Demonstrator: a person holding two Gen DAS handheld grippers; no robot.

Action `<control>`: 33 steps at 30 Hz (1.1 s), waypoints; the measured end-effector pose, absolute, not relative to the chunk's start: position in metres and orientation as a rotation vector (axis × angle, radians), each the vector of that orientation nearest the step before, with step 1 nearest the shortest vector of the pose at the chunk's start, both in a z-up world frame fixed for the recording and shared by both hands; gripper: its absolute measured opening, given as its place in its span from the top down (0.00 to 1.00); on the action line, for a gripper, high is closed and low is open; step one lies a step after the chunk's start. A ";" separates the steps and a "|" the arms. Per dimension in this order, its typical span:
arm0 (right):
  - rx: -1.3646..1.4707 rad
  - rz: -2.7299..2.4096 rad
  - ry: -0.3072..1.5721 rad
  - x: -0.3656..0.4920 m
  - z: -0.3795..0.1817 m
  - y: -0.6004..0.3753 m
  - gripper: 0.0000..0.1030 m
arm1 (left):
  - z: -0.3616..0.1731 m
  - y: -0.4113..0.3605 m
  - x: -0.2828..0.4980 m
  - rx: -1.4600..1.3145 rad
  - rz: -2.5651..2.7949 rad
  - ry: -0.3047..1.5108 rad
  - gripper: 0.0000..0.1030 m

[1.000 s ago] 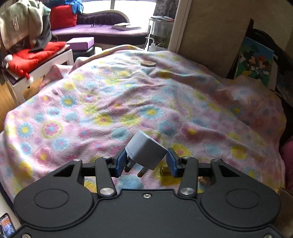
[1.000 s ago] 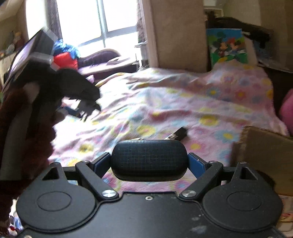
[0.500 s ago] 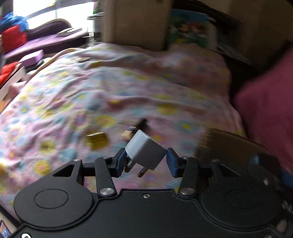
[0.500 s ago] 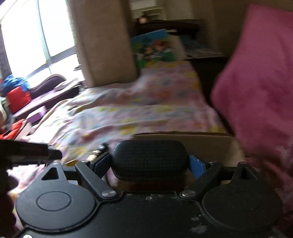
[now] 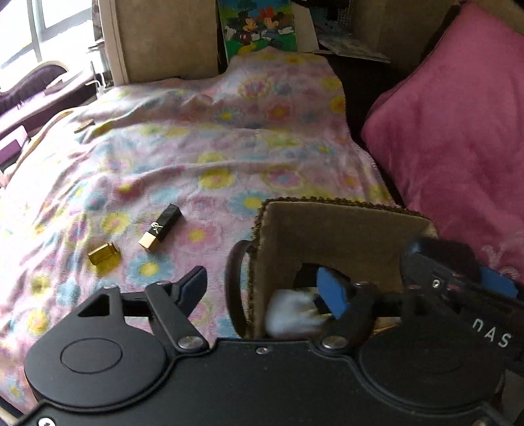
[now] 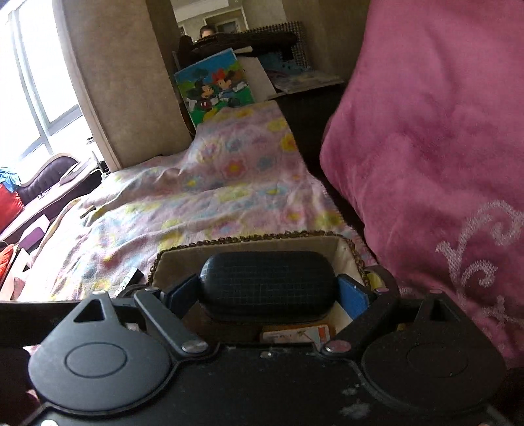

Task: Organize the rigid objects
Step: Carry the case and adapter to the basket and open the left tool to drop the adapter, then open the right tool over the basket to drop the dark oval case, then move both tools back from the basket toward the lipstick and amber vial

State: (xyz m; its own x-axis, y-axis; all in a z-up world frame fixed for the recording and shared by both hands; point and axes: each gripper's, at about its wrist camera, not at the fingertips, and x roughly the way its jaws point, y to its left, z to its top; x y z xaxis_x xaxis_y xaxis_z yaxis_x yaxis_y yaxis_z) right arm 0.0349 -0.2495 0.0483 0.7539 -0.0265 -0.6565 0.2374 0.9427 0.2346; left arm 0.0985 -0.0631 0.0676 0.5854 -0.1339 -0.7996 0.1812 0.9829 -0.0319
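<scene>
My left gripper (image 5: 262, 290) hangs over the near left corner of a tan fabric basket (image 5: 327, 229) with braided trim. Its jaws are opening, and a white plug charger (image 5: 291, 311), blurred, is dropping free beside the right pad into the basket. My right gripper (image 6: 267, 295) is shut on a black textured glasses case (image 6: 267, 281) held crosswise just above the basket's (image 6: 249, 242) opening. One of its blue pads (image 5: 494, 283) shows at the right of the left wrist view. A black-and-gold lipstick (image 5: 160, 227) and a small gold piece (image 5: 104, 257) lie on the flowered blanket (image 5: 229, 147).
A big pink pillow (image 6: 442, 164) presses against the basket's right side. An orange-and-white packet (image 6: 294, 334) lies inside the basket. A cartoon picture (image 5: 258, 26) leans at the bed's far end by a beige panel (image 6: 131, 82). A bench with cushions stands far left.
Both grippers swung right from the open blanket to the basket by the pillow. The left jaws, shut on the plug before, have spread and let it go. The right still holds the case.
</scene>
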 end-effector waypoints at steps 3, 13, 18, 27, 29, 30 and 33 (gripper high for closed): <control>0.320 -0.154 0.699 0.035 0.047 -0.249 0.14 | 0.065 -0.060 0.100 0.041 -0.185 0.939 0.29; 0.301 -0.132 0.683 0.036 0.049 -0.237 0.13 | 0.063 -0.028 0.109 -0.041 -0.118 0.953 0.24; 0.266 -0.089 0.686 0.037 0.050 -0.217 0.13 | 0.062 0.001 0.116 -0.090 -0.062 0.954 0.24; 0.175 0.047 0.686 0.040 0.053 -0.160 0.13 | 0.054 0.067 0.134 -0.179 0.069 0.977 0.24; 0.155 0.090 0.689 0.041 0.053 -0.144 0.13 | 0.050 0.084 0.140 -0.200 0.106 0.988 0.24; 0.155 0.090 0.689 0.041 0.053 -0.144 0.13 | 0.047 0.092 0.143 -0.212 0.124 0.994 0.24; 0.092 0.174 0.678 0.041 0.052 -0.109 0.13 | 0.038 0.118 0.154 -0.256 0.171 1.017 0.23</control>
